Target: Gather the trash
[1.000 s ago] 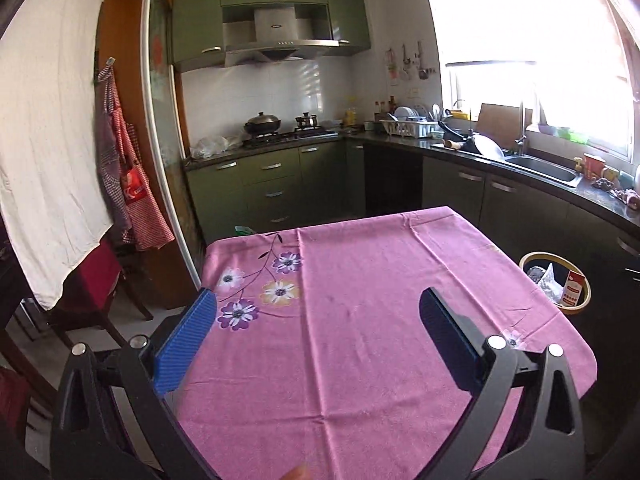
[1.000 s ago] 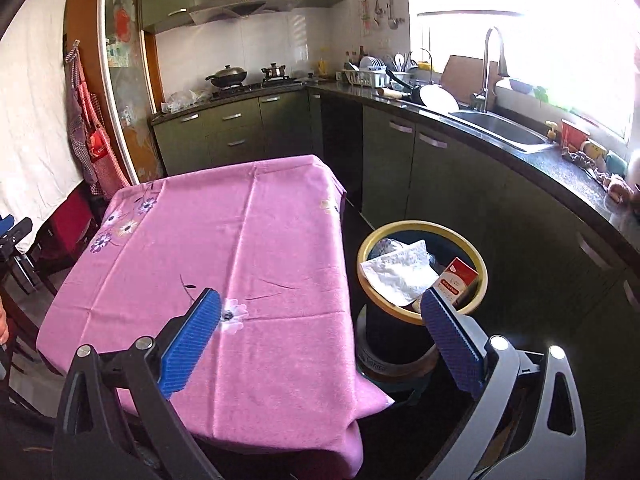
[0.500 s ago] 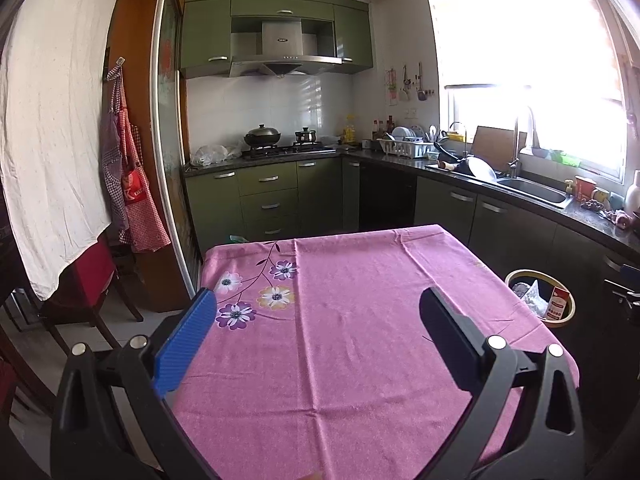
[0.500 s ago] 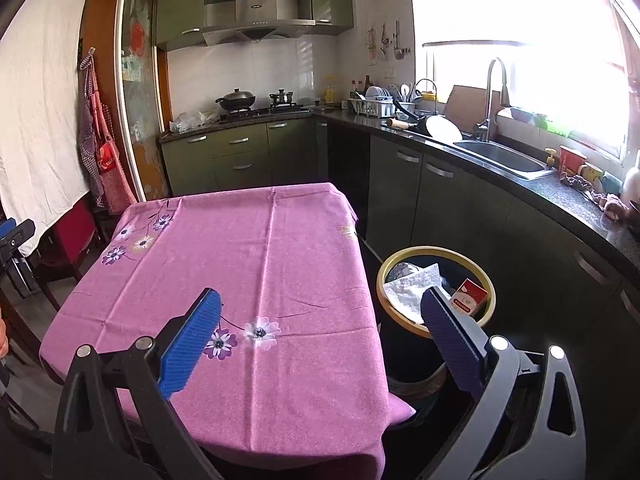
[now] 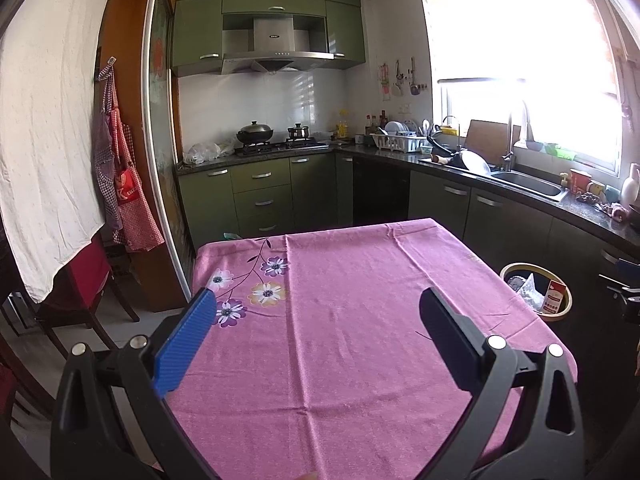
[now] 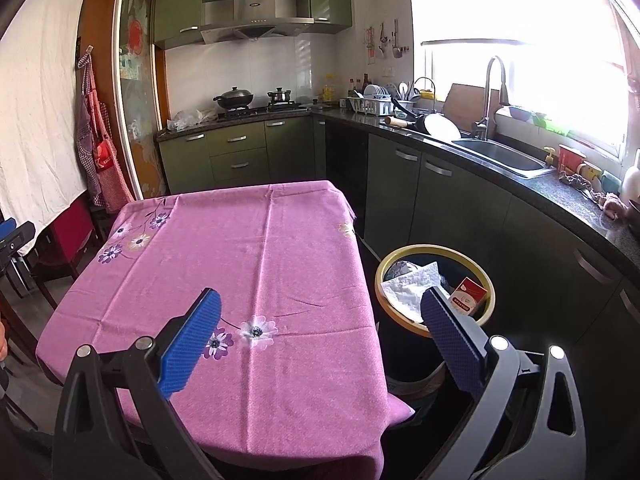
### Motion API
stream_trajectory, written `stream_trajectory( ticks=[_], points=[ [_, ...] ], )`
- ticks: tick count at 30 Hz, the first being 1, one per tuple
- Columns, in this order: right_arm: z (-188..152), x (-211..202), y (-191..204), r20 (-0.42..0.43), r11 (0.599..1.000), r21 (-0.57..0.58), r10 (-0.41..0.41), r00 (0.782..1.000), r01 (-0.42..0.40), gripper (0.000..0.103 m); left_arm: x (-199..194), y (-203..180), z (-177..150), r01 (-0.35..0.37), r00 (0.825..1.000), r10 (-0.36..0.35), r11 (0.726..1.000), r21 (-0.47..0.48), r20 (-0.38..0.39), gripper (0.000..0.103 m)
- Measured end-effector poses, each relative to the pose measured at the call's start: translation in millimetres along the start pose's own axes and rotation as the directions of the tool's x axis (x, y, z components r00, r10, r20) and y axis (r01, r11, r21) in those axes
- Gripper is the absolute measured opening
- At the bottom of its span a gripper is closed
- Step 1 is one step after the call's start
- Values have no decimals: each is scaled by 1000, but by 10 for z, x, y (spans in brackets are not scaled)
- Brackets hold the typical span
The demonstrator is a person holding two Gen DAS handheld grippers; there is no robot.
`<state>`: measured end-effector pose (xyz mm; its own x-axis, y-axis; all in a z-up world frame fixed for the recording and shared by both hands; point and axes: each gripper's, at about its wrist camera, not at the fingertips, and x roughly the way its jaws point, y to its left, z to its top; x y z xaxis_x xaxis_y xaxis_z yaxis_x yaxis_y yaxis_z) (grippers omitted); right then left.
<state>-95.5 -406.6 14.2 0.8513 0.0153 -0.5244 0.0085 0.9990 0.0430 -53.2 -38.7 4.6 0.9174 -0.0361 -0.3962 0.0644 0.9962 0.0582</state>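
Observation:
A black trash bin with a yellow rim (image 6: 436,250) stands on the floor right of the table; it also shows in the left wrist view (image 5: 560,312). Inside lie crumpled white paper (image 6: 412,284) and a small red and white carton (image 6: 468,296). My left gripper (image 5: 316,320) is open and empty above the pink tablecloth (image 5: 352,320). My right gripper (image 6: 320,320) is open and empty, over the table's right edge beside the bin. The tablecloth (image 6: 248,264) carries no loose items.
Green kitchen cabinets (image 5: 260,196) and a dark counter with a sink (image 6: 496,156) run along the back and right. A stove with pots (image 5: 256,136) stands at the back. A red chair (image 5: 84,276) and hanging aprons (image 5: 120,184) are at the left.
Both grippers have lifted and tilted up, so more of the kitchen shows. The right gripper has pulled back from the bin. Both stay open and empty.

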Motion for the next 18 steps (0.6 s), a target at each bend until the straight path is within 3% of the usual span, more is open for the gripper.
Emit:
stream_trajectory(
  ticks=[18],
  points=[
    [-5,67,14,-12,1000,-1,-4,1000,4,98,56,-13,-23,10,1000,-10,1000,1,-17,97]
  ],
)
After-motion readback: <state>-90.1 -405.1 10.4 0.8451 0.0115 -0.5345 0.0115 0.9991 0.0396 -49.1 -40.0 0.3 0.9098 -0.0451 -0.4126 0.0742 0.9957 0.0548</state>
